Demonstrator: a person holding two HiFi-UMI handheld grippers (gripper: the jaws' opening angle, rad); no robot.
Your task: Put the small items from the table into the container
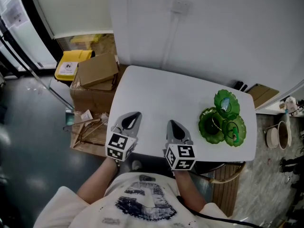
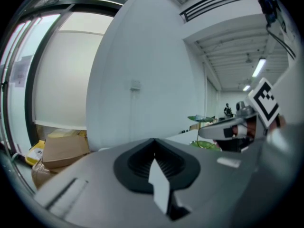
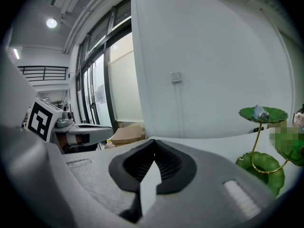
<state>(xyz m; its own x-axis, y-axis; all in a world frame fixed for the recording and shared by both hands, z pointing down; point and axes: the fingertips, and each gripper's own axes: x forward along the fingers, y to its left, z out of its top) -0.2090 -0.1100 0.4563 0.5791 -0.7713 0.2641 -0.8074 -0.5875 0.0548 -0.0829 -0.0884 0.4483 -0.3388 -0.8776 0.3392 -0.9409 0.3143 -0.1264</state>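
Note:
A green leaf-shaped tiered dish (image 1: 222,122) with a gold stem stands at the right end of the white table (image 1: 161,94); it also shows in the right gripper view as green leaf trays (image 3: 262,114) with a small pale item on the top one. My left gripper (image 1: 130,121) rests over the table's near edge, jaws shut and empty. My right gripper (image 1: 176,129) sits beside it, also shut with nothing held. In the left gripper view the shut jaws (image 2: 154,163) point across the table at the dish (image 2: 205,145). No loose small items show on the tabletop.
Cardboard boxes (image 1: 97,72) and a yellow item (image 1: 71,63) lie on the floor left of the table. A white wall (image 1: 204,27) with a switch plate backs the table. A wooden frame (image 1: 88,129) lies on the floor at the left; bowls (image 1: 278,136) stand at the far right.

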